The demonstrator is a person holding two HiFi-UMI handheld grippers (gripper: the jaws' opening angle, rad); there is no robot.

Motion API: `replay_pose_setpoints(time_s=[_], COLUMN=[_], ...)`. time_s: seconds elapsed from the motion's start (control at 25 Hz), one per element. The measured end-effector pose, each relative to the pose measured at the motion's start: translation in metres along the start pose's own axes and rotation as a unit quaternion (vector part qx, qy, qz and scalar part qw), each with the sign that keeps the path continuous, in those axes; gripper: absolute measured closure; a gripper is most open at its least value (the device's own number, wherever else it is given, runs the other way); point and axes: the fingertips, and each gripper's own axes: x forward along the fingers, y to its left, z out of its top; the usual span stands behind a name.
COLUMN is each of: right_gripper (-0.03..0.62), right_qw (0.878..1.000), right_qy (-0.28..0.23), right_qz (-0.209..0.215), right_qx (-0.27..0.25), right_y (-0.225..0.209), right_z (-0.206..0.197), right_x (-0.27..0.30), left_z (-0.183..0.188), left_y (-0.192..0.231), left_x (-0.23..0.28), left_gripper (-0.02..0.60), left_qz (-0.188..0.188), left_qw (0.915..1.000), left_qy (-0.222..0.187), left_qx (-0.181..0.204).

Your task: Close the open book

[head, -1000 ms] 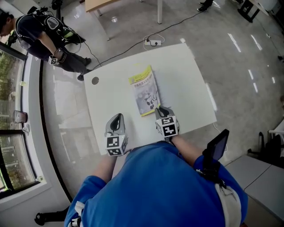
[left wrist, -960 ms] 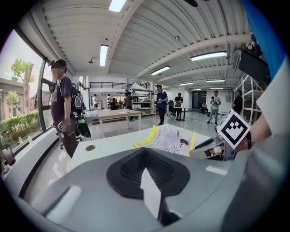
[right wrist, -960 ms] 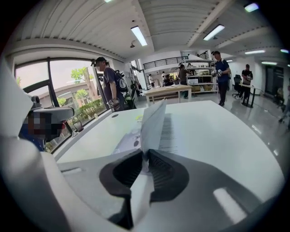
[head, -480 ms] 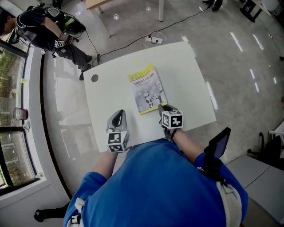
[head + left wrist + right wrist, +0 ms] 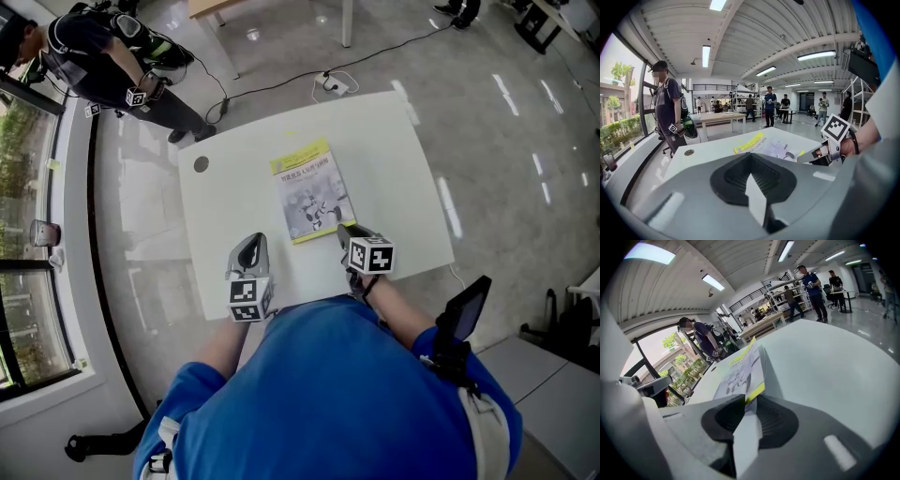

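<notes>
A book [image 5: 309,191] with a yellow and grey cover lies flat and closed on the white table [image 5: 398,150]. My right gripper [image 5: 345,230] is at the book's near right corner. Its jaws are opening, and in the right gripper view the book's [image 5: 740,371] yellow corner sits right at the tips of the right gripper [image 5: 749,400]. My left gripper [image 5: 249,246] rests over the table left of the book, apart from it, with its jaws together and nothing in them. The left gripper view shows the left gripper [image 5: 751,159], the book [image 5: 761,143] and the right gripper [image 5: 808,158] beside it.
A round grommet [image 5: 200,164] marks the table's far left corner. A person [image 5: 103,47] stands beyond the table by the windows. A power strip [image 5: 333,86] and cable lie on the floor behind the table. A dark device [image 5: 461,317] hangs at my right hip.
My right gripper has slid a little to the right at the book's near corner and rolled. The book and the left gripper have stayed put. The person in the background has shifted.
</notes>
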Motion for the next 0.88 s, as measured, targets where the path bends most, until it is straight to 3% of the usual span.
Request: replay_pose_setpoints(time_s=[0.44,0.68,0.88], right_gripper=[0.525,0.525,0.525], right_qw=[0.999,0.997,0.989], right_qy=[0.031,0.036,-0.001], right_qz=[-0.02,0.001,-0.009], right_qx=[-0.009,-0.064,-0.147], right_y=[-0.034,-0.03,-0.024], right_z=[-0.008,-0.001,0.013], right_x=[-0.012,-0.019,-0.038], left_z=[0.0,0.007,0.005], left_y=[-0.021,-0.034,-0.04], left_x=[0.004,-0.006,-0.018], left_gripper=[0.575,0.575,0.575], left_qz=[0.017,0.048,0.065], left_qw=[0.9998,0.9987,0.9978], left_qy=[0.011,0.006,-0.002], left_qx=[-0.003,-0.015,-0.01])
